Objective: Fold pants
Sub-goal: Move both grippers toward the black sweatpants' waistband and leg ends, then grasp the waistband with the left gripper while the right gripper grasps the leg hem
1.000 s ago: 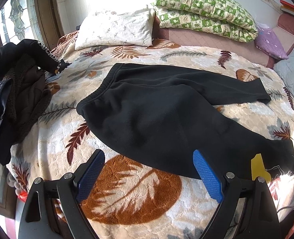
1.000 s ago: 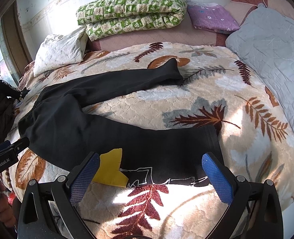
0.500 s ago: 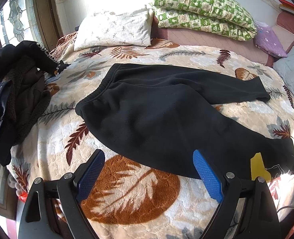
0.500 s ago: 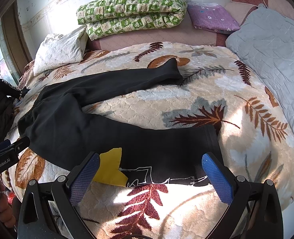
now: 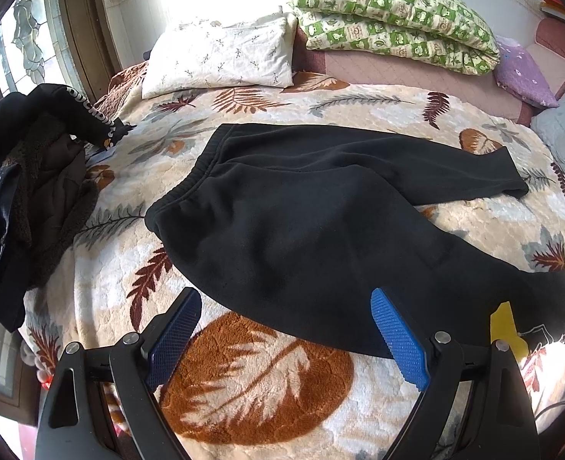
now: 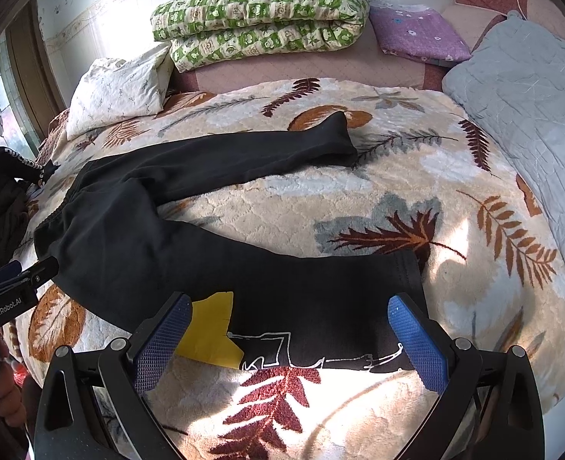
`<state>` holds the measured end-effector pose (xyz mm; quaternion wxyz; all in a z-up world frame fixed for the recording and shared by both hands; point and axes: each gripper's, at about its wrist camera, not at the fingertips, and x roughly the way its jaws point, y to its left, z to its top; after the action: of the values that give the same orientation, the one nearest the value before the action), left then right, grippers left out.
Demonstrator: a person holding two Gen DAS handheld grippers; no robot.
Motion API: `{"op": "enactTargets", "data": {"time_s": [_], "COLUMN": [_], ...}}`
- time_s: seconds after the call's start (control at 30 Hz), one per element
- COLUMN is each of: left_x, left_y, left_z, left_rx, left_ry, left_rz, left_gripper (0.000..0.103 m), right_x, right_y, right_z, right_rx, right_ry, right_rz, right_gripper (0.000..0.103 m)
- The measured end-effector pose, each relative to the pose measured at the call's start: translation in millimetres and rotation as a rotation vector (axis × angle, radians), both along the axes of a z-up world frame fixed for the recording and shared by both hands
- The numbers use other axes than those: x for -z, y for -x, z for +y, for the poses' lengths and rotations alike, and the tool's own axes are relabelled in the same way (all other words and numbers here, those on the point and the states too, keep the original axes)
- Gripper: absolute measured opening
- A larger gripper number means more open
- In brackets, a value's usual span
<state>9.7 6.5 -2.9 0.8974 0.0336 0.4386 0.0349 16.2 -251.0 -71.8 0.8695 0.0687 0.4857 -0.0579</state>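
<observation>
We see the black pants [image 5: 301, 230] spread flat on the bed's leaf-print blanket [image 5: 244, 383], waistband toward the pile of dark clothes [image 5: 25, 191] at the left edge, the two legs splayed apart toward the right. The far leg runs up toward the pillows, its cuff lying near the middle of the blanket. The near leg runs along the front of the bed and ends in a cuff with a yellow patch [image 6: 209, 329] and a white line drawing on it.

Our left gripper [image 5: 286, 329] hovers over the near edge of the seat of the pants. Its jaws are spread wide and hold nothing; the left blue pad sits over bare blanket, the right pad over black cloth, and we cannot tell whether it touches the fabric.

Our right gripper [image 6: 290, 341] hangs just in front of the near leg's cuff. Its jaws are likewise spread wide and empty, with the yellow patch beside the left pad and the cuff's corner beside the right one. The cuff lies between the pads in this view, ungrasped.

A white pillow [image 5: 221, 57] and a folded green quilt [image 6: 259, 15] rest at the head of the bed.
</observation>
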Motion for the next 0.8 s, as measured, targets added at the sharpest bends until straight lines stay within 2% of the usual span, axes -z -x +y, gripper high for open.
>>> {"op": "enactTargets", "data": {"time_s": [0.17,0.23,0.33,0.43,0.53,0.63,0.73,0.8], "left_x": [-14,-24,-38,-48,-52,-41,-16,2], "left_y": [-35,-55,-95,-139,-189,-236,-279,-303], "left_z": [9,18,37,62,81,94,106,108], "left_rx": [-0.001,-0.006,-0.012,-0.033,-0.047,-0.028,0.009,0.013], "left_ry": [-0.038,-0.059,-0.038,-0.003,-0.04,-0.016,0.038,0.03], "left_rz": [0.035,0.032,0.074,0.115,0.145,0.208,0.302,0.348], "left_gripper": [0.091,0.091,0.091,0.091,0.091,0.091,0.091,0.091], "right_x": [-7,-12,-14,-6,9,20,29,33], "right_y": [-29,-48,-84,-125,-164,-191,-207,-213], "right_z": [-31,-50,-84,-119,-146,-161,-168,-169], "right_rx": [-0.025,-0.029,-0.033,-0.02,-0.003,0.05,0.088,0.097], "right_ry": [-0.032,-0.011,-0.007,-0.075,-0.136,-0.156,-0.183,-0.194], "right_rz": [0.011,0.015,0.039,0.067,0.096,0.099,0.099,0.101], "right_gripper": [0.103,0.103,0.103,0.103,0.101,0.101,0.101,0.101]}}
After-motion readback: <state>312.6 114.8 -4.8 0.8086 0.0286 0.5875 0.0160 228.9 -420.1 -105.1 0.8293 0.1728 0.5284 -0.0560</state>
